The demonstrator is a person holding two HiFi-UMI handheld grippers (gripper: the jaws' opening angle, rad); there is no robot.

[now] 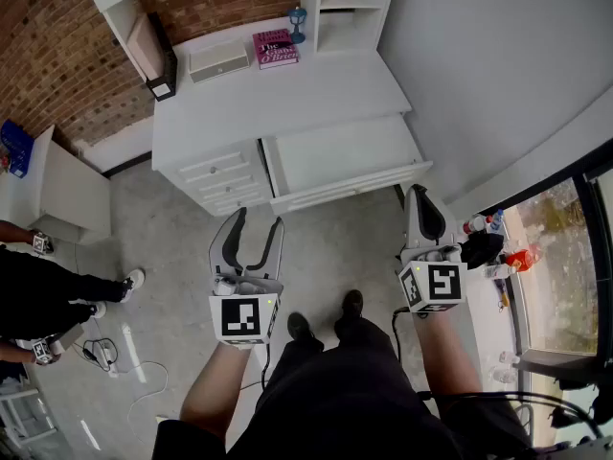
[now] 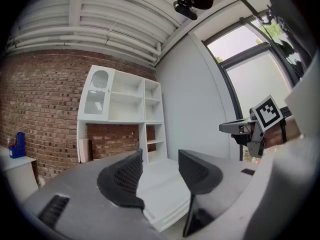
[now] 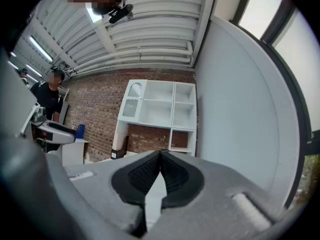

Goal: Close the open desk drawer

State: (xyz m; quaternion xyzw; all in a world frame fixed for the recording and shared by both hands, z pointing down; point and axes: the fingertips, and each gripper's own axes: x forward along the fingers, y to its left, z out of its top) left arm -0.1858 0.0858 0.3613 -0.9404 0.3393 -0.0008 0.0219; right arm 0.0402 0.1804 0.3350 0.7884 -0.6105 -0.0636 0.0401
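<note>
Drawer (image 1: 345, 156) stands pulled out of desk (image 1: 287, 99), front toward the person. Left gripper (image 1: 259, 220): jaws apart, holding nothing, short of drawer front. Right gripper (image 1: 420, 194): jaws clenched together, near drawer's right corner.

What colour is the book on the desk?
The book is pink; the head view shows it best.

A red brick wall (image 1: 53, 56) and a plain white wall (image 1: 498, 56) meet behind a white desk (image 1: 316, 89) with a white shelf unit (image 2: 125, 101), on grey concrete floor (image 1: 172, 257), a dark-framed window (image 1: 557, 223) to the right, a ribbed white ceiling (image 3: 150, 39) overhead.
</note>
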